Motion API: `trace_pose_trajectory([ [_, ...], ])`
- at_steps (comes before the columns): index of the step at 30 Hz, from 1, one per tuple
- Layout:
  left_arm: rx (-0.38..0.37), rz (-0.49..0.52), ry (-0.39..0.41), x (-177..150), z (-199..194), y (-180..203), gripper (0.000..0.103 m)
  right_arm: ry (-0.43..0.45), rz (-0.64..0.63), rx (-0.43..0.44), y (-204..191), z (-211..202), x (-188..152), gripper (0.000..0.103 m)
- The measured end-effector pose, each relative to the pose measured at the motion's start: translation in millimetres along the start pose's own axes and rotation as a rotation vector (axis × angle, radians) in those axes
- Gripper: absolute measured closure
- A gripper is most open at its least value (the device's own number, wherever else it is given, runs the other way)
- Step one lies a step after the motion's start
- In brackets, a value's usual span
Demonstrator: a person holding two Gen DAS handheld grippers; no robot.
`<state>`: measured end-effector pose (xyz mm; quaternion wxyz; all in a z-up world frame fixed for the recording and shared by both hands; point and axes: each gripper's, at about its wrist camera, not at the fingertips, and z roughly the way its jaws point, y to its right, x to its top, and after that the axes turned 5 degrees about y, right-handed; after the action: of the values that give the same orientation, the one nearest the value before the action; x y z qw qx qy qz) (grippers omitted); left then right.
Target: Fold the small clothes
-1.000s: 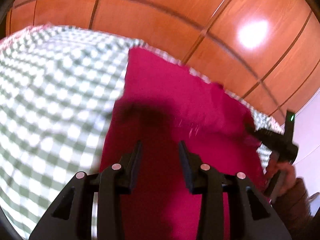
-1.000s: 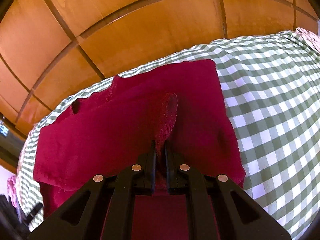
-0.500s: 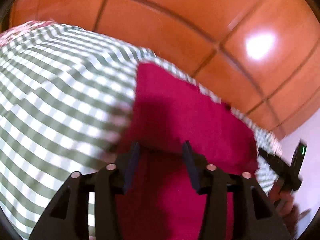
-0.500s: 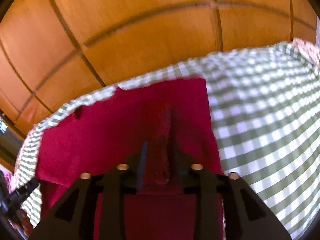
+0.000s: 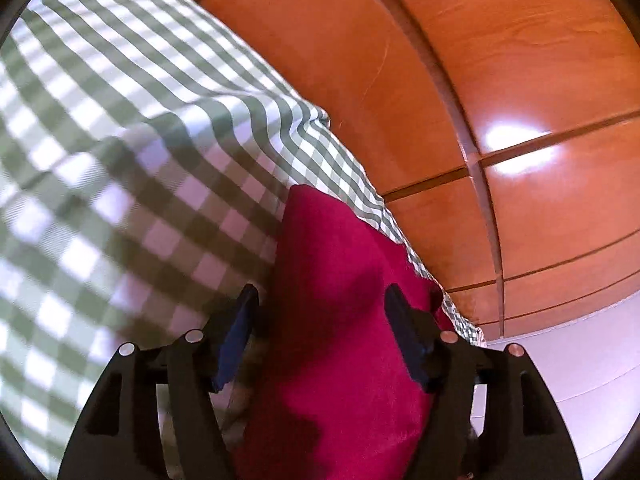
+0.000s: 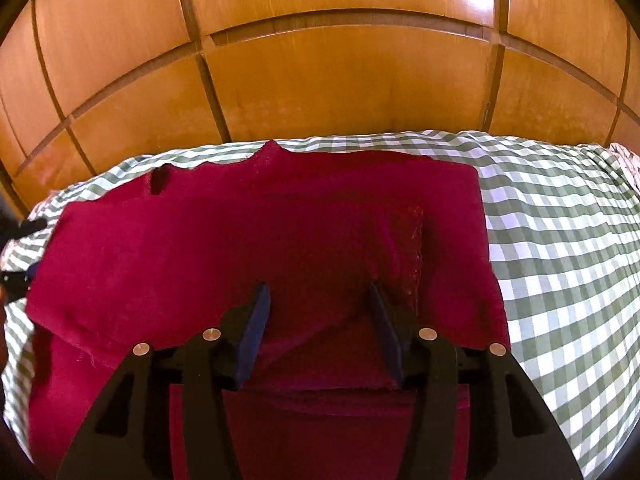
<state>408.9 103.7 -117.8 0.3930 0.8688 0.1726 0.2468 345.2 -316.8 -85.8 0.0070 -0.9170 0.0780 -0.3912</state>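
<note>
A dark red garment (image 6: 240,240) lies folded flat on a green-and-white checked cloth (image 6: 560,248), with a stitched seam showing on its right part. My right gripper (image 6: 320,304) hovers over the garment's near edge. Its jaws are opening and the pads press on nothing. In the left wrist view the red garment (image 5: 320,240) runs up between the fingers of my left gripper (image 5: 320,312), at the garment's left edge. Those jaws are opening too, wide apart, with the cloth lying loose under them. A dark gripper part (image 6: 14,280) shows at the far left of the right wrist view.
Glossy wooden panels (image 6: 320,80) rise right behind the checked cloth's far edge, and in the left wrist view the same wooden panels (image 5: 500,80) fill the upper right. The checked cloth (image 5: 120,160) stretches far to the left. A pale surface (image 5: 568,368) lies at the lower right.
My right gripper let go of the pinched-up fold, which now lies flat. My left gripper opened wider, rolled and swung lower toward the garment's left edge.
</note>
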Motion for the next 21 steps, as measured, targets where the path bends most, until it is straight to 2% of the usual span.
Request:
trace_pose_trajectory([
  [1,-0.007,-0.004,-0.006,1,5,0,0.042,0.004,-0.003,0.001,1,1,-1,0.052],
  [2,-0.004,0.001,-0.007,1,9,2,0.071,0.009,-0.003,0.004,2,2,-3,0.052],
  [3,0.011,0.032,0.002,0,11,8,0.084,0.012,-0.001,0.006,3,3,-4,0.052],
  [5,0.027,0.121,0.067,-7,2,27,0.089,0.016,0.003,0.009,4,3,-6,0.052],
  [8,0.144,0.313,0.187,-25,-9,65,0.089,0.024,0.001,0.002,3,3,-8,0.052],
  [10,0.32,0.476,0.232,-42,4,83,0.088,0.027,-0.023,-0.025,-2,4,-10,0.051],
  [11,0.374,0.497,0.215,-44,15,82,0.087,0.029,-0.038,-0.041,-6,5,-10,0.051],
  [13,0.487,0.494,0.193,-44,41,70,0.073,0.032,-0.061,-0.065,-10,6,-11,0.051],
  [15,0.468,0.484,0.225,-46,46,63,0.069,0.035,-0.067,-0.069,-11,6,-11,0.05],
  [16,0.476,0.486,0.226,-46,46,65,0.069,0.037,-0.065,-0.067,-10,6,-11,0.05],
  [18,0.529,0.486,0.241,-49,38,73,0.059,0.038,-0.061,-0.063,-9,6,-12,0.05],
  [21,0.546,0.489,0.288,-57,7,80,0.059,0.039,-0.048,-0.05,-5,6,-13,0.05],
])
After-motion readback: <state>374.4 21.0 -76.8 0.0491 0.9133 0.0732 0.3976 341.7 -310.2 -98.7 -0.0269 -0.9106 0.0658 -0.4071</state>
